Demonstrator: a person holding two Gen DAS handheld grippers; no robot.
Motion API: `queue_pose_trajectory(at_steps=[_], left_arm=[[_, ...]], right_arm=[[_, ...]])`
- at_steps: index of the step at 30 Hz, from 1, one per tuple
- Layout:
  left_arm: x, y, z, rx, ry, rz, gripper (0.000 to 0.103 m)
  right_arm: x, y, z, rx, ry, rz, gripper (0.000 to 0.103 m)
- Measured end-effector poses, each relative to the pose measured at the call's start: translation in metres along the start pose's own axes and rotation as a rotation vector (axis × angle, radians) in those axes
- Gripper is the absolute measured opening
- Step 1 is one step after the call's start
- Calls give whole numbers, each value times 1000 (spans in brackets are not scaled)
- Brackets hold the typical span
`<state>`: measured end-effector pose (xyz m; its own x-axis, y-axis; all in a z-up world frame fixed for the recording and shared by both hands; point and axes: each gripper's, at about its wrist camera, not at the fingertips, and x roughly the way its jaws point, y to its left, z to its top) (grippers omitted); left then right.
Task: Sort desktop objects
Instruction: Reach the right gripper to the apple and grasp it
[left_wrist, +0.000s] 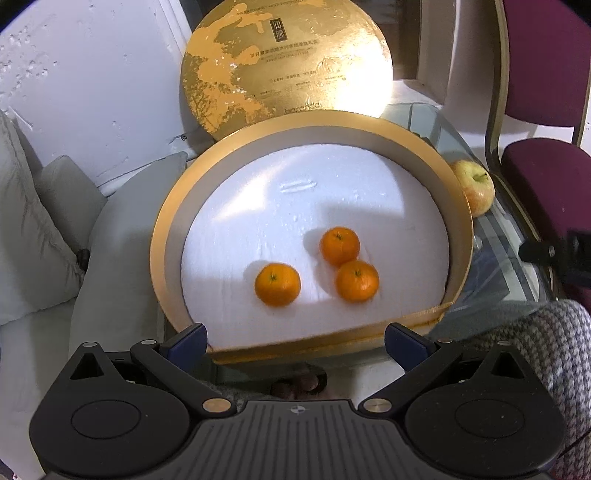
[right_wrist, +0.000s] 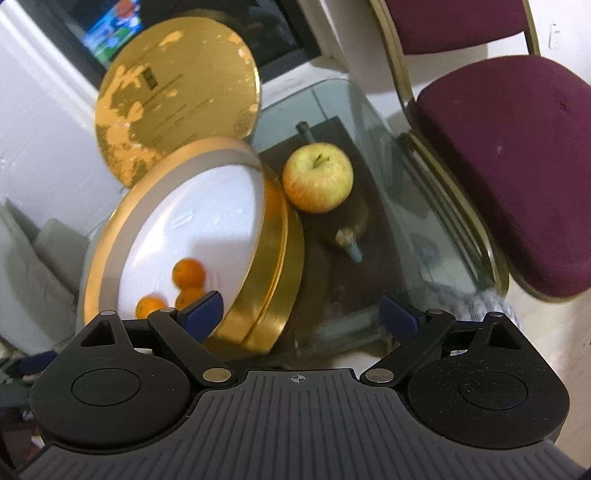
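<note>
The left tool (left_wrist: 295, 341) is held tilted steeply downward, its blue-padded fingers (left_wrist: 190, 338) spread wide with nothing gripped between them. The right tool (right_wrist: 301, 314) is likewise angled downward, jaws set wide apart and empty. A houndstooth-patterned sleeve (left_wrist: 546, 343) is seen beside the left tool.

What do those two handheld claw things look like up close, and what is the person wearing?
Each gripper, left and right, has a ribbed grey body with a crosshair mark, two round black housings, black link arms with metal pins, and dark blue fingertips. A grey houndstooth sleeve shows.
</note>
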<state>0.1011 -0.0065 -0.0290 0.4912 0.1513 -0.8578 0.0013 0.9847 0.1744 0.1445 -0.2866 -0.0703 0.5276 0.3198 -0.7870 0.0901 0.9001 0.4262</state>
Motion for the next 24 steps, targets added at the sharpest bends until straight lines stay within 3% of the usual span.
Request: queue_pose_trajectory(at_steps=[5,15,24], left_arm=[[12,7,17,-26,-8,13,102],[39,30,34,-96,29,45,102],[55,42,25,-131,83,45,102]], right_arm=[[23,-4,33,26,-46,-34,94],[90,-16,92,151,-30,-67,94],[152,-29,113,311,81,-86,92]])
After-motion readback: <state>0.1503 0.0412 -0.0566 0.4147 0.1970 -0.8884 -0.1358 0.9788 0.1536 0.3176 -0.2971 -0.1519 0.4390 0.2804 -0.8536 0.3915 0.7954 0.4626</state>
